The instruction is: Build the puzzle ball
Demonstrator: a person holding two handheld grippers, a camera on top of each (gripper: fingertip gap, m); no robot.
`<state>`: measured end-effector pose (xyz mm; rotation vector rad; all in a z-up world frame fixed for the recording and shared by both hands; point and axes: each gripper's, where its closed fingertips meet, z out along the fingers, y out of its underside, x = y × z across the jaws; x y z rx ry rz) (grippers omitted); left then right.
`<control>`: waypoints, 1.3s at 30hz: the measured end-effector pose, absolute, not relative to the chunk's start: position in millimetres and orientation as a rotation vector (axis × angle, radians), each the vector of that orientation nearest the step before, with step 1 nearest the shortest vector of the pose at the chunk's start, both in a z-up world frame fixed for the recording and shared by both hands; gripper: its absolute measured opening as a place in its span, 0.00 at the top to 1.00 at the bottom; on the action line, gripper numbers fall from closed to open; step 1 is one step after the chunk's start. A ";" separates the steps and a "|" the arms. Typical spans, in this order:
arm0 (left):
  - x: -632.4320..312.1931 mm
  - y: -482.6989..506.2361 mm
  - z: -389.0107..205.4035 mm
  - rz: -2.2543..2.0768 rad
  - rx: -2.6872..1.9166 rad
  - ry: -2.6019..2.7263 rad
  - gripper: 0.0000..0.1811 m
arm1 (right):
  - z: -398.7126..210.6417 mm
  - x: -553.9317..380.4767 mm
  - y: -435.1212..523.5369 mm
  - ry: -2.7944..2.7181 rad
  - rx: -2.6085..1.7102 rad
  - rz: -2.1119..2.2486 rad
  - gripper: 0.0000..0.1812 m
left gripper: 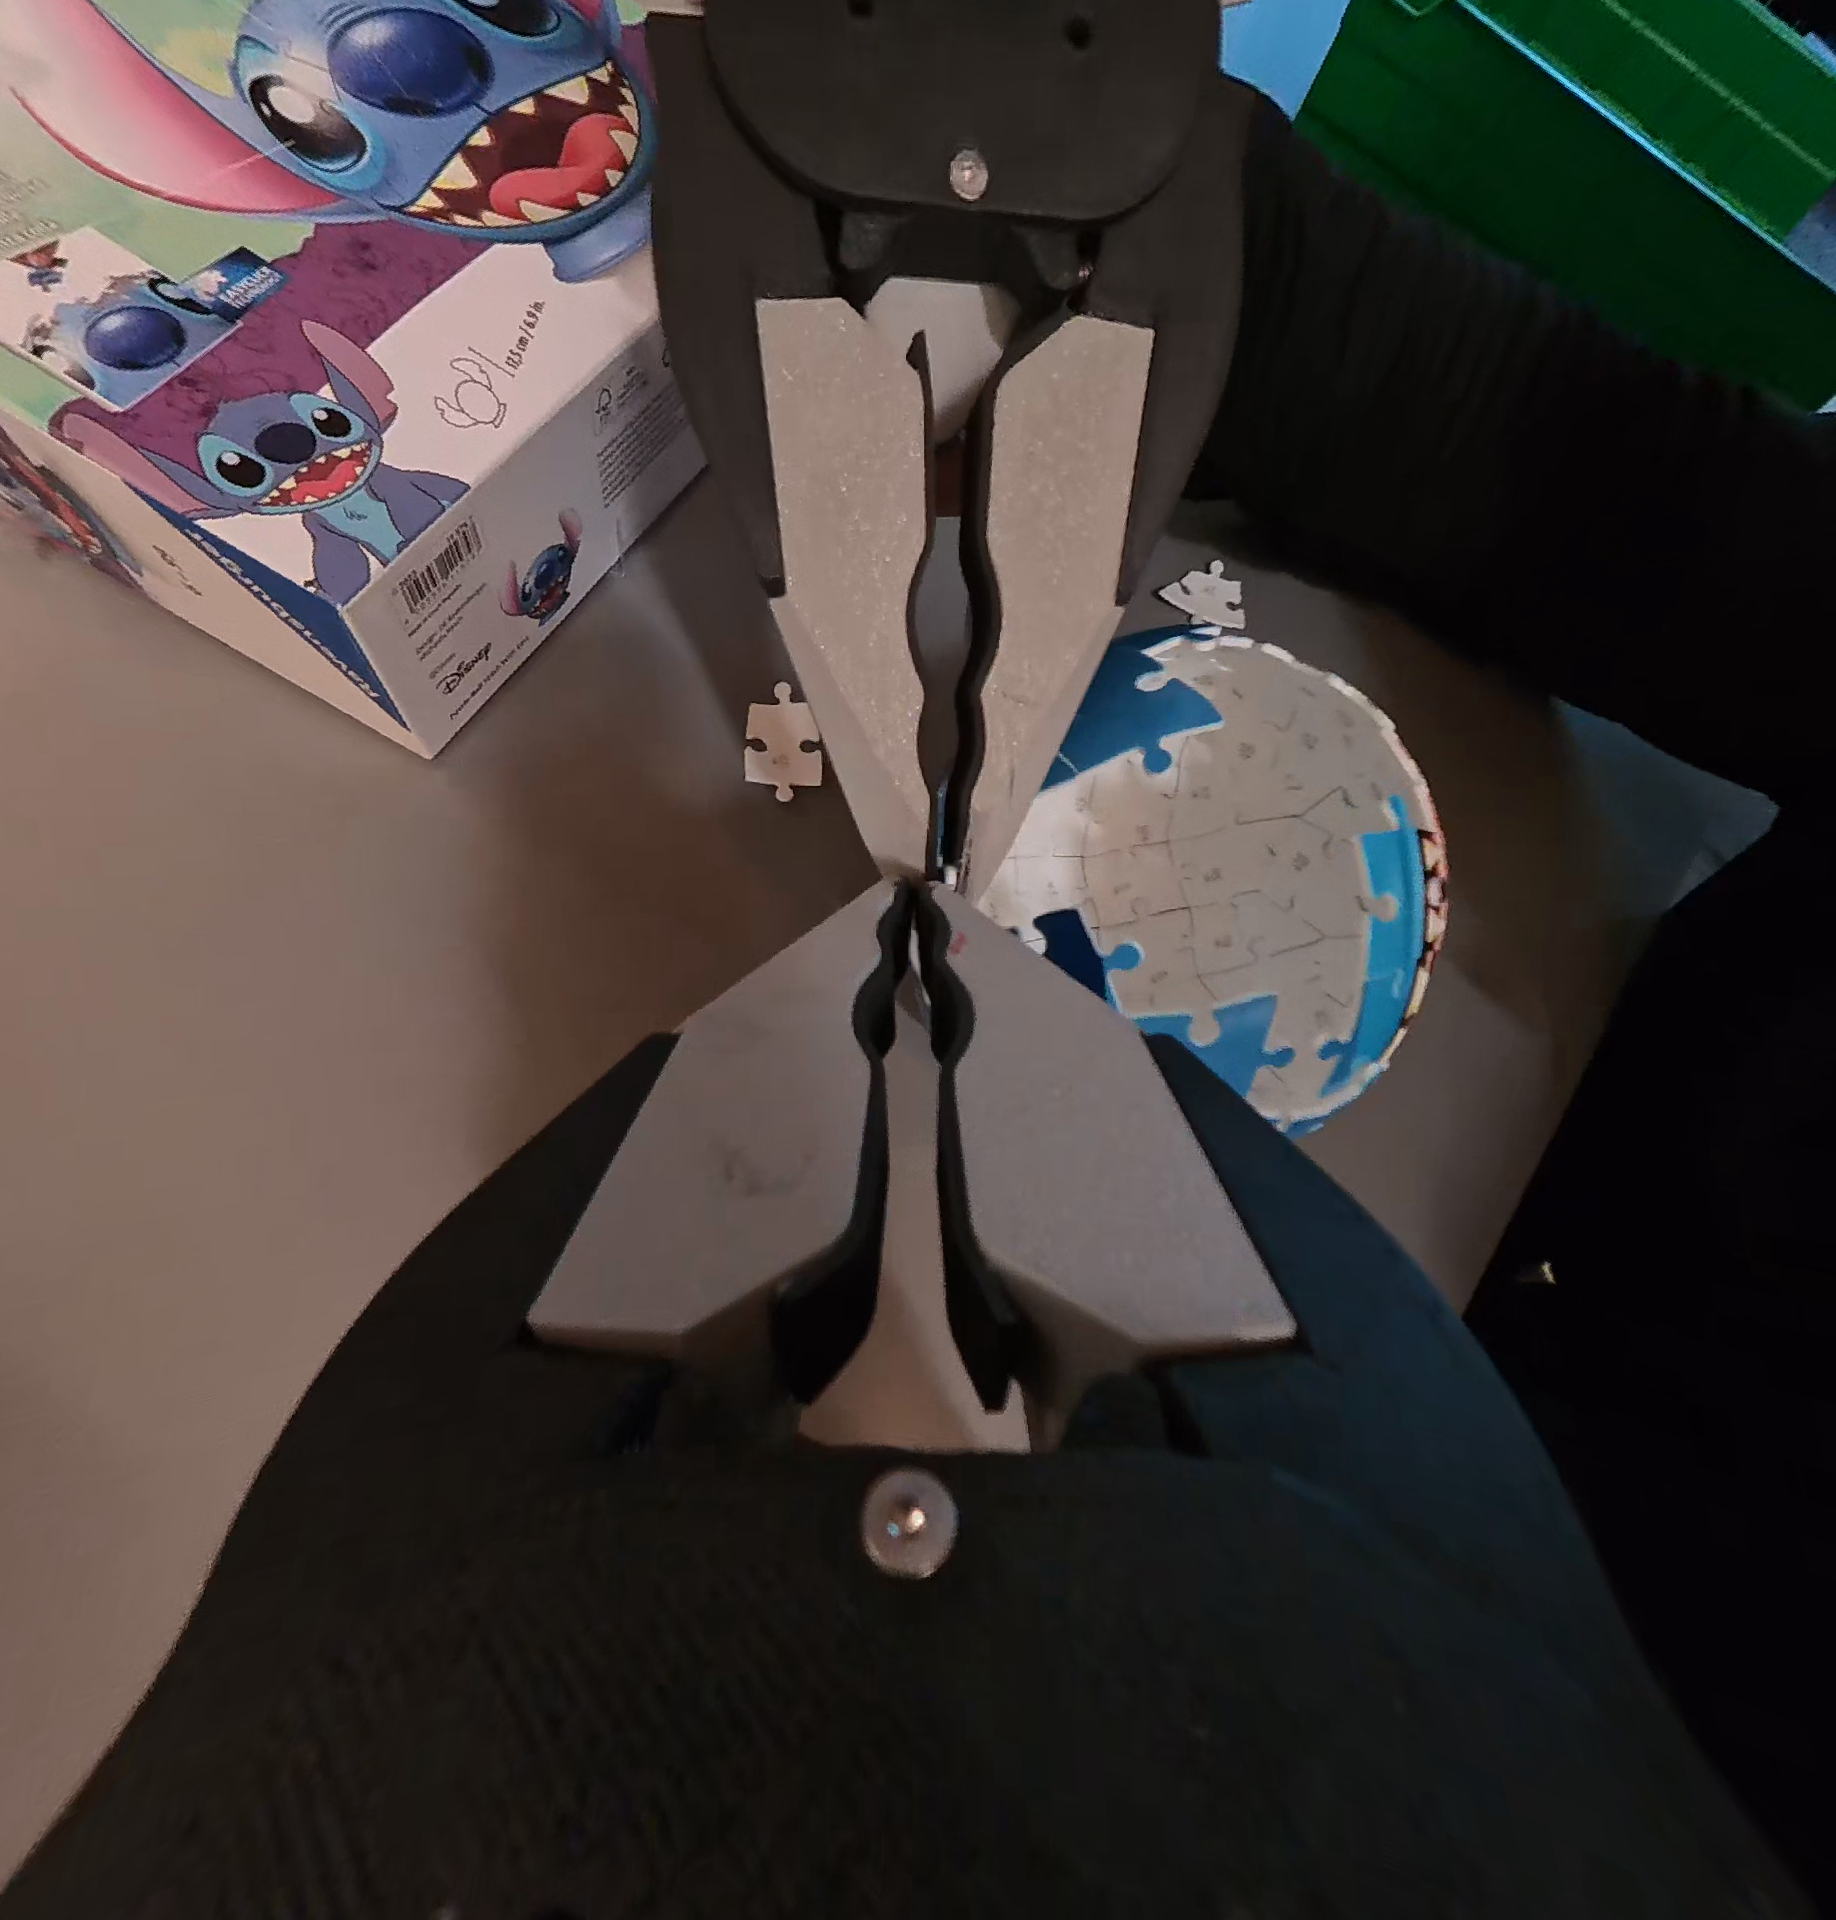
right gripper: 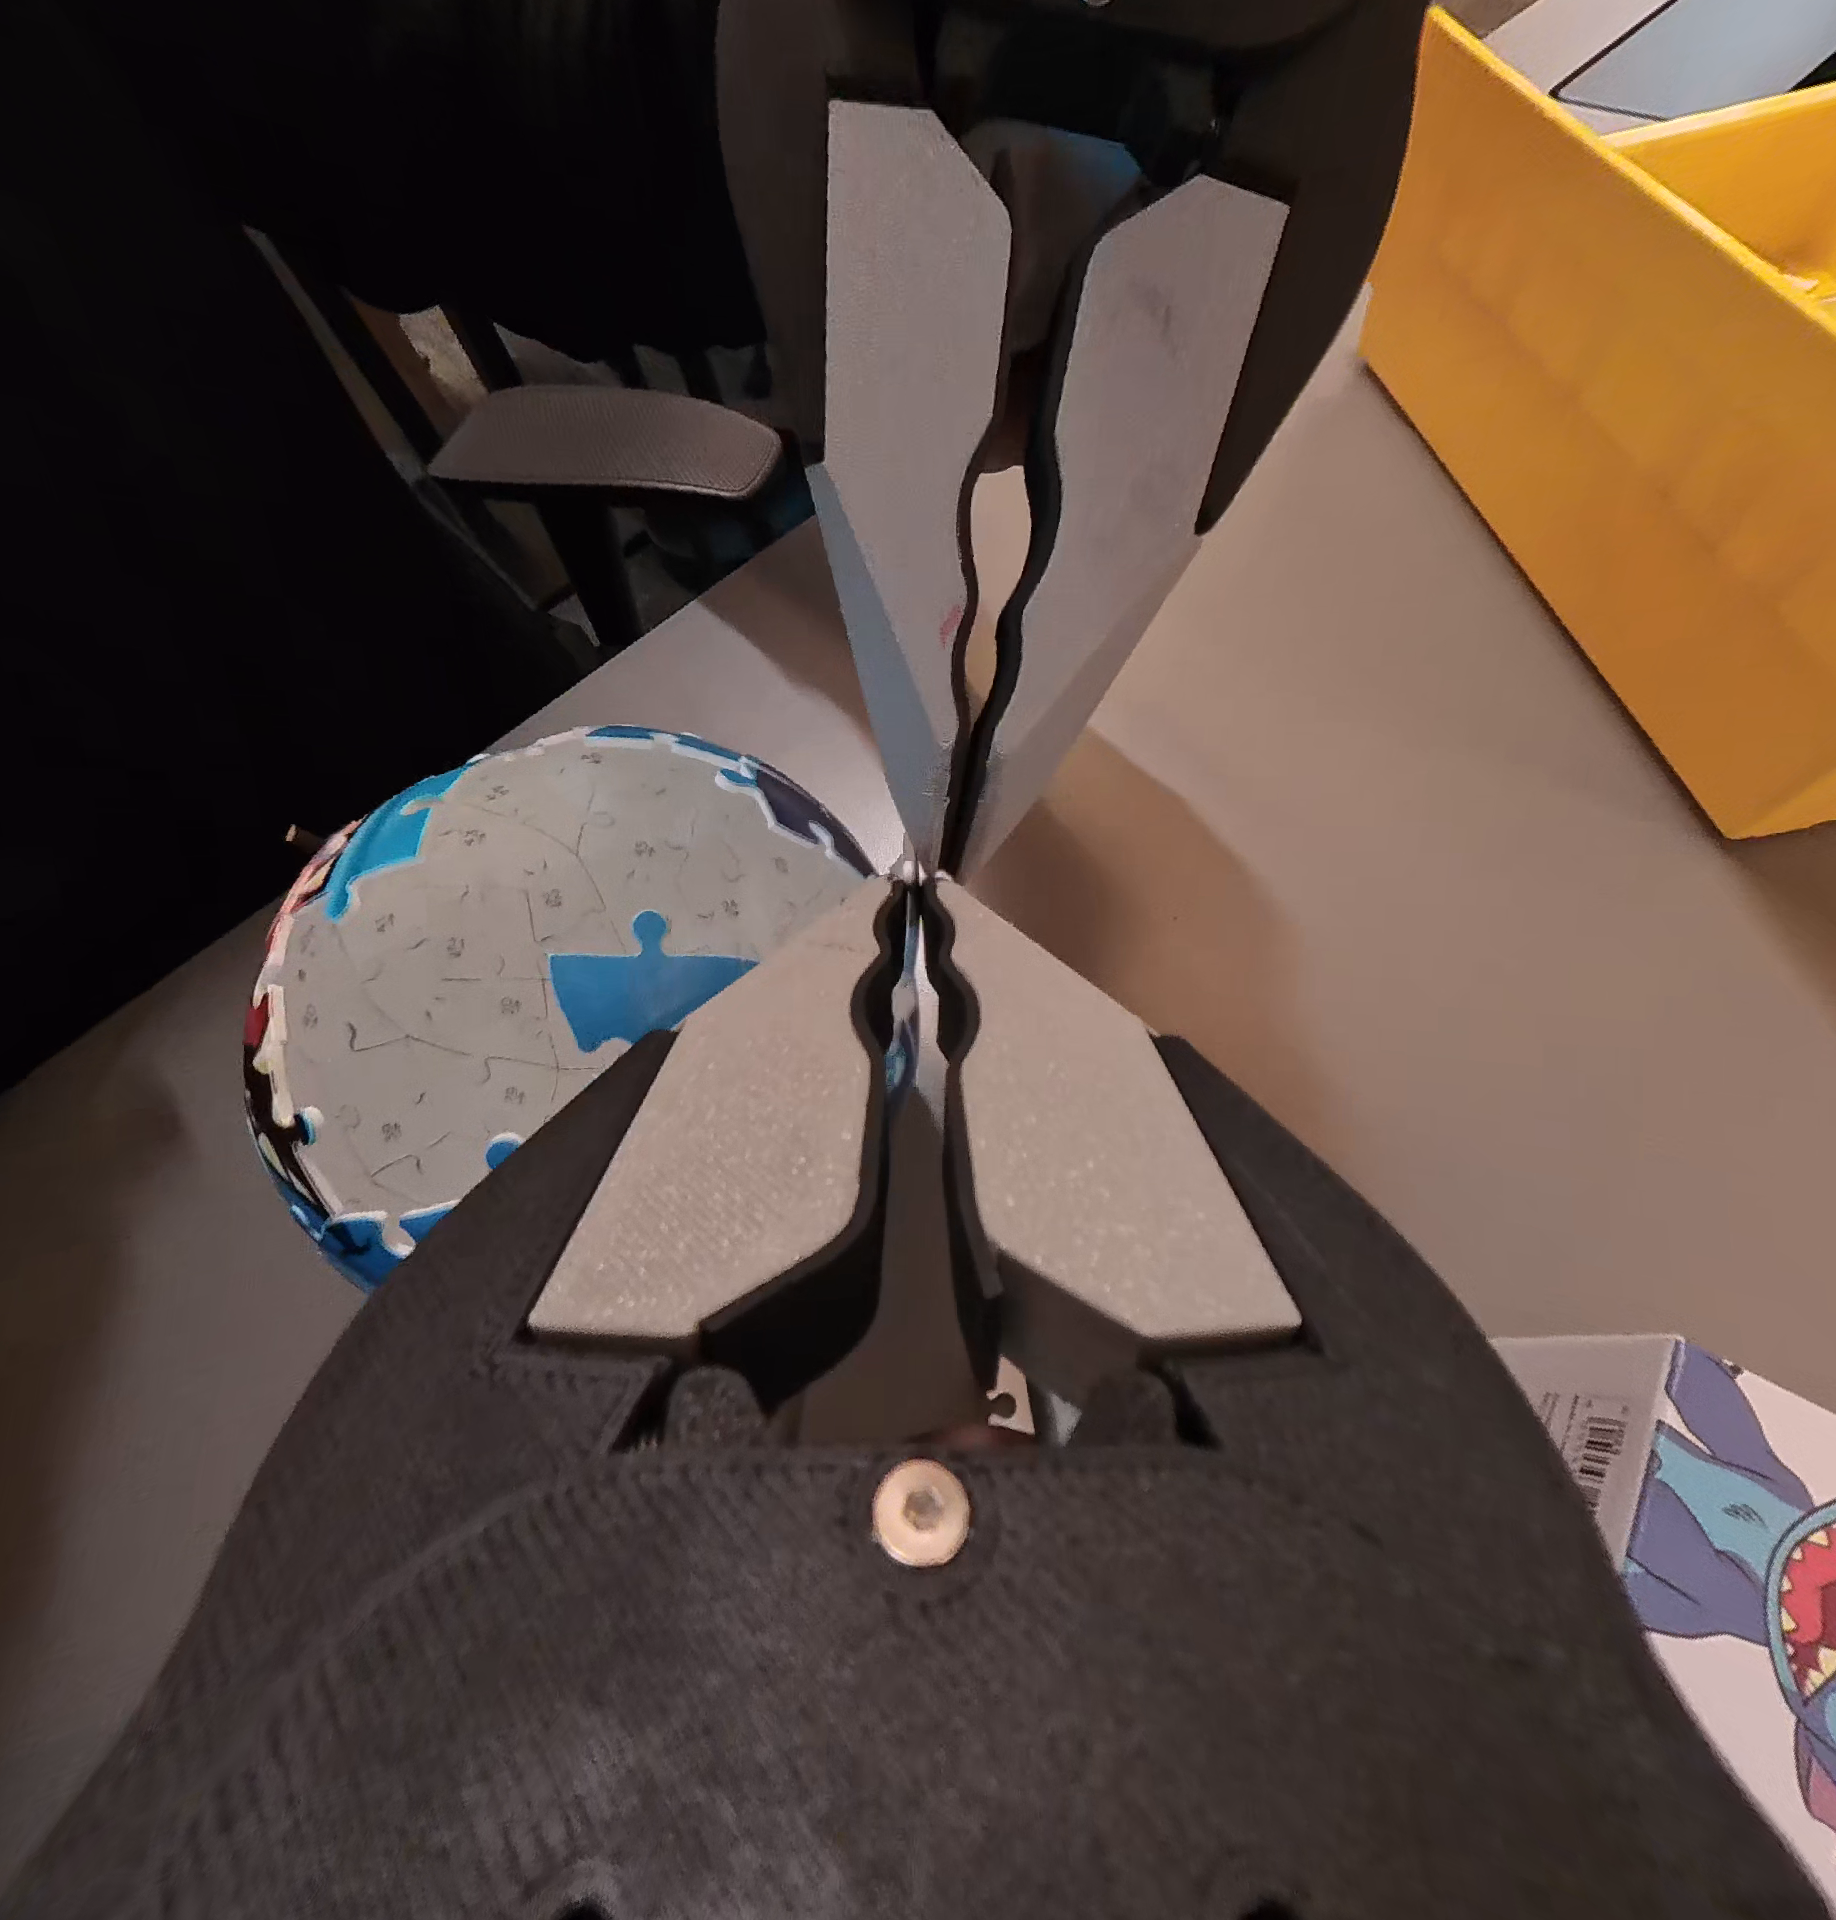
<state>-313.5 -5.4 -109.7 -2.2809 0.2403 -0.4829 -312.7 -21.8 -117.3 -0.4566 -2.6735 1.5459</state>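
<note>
Puzzle ball, half built, sits on the grey table as an open shell: its inside shows pale numbered piece backs with bright blue patches, and a red, black and white printed strip runs along one rim. In the right wrist view the ball lies left of the tongs, near the table's edge.

Going left to right in the left wrist view: one printed puzzle box with a blue cartoon creature; one loose pale piece just beside the far gripper's finger; the two grippers meeting tip to tip in the middle; a second loose piece just above the ball's rim; one green bin at the upper right.

Left gripper is clenched, with a thin white sliver, seemingly a puzzle piece, between its tips. Right gripper is likewise clenched at the same spot; whether it grips that sliver I cannot tell.

In the right wrist view, one chair armrest stands beyond the table, and one yellow bin at the right.
</note>
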 end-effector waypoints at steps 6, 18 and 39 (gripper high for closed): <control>-315.5 -4.1 -107.9 -0.473 -2.282 0.223 0.97 | -118.4 -312.0 -21.6 -2.669 -0.448 1.553 1.00; -332.6 -25.5 -96.1 -0.429 -2.190 0.096 0.86 | -118.8 -311.3 -22.9 -2.639 -0.400 1.598 1.00; -313.8 -4.0 -107.5 -0.502 -2.264 0.210 0.97 | -111.7 -309.8 -18.1 -2.581 -0.345 1.661 1.00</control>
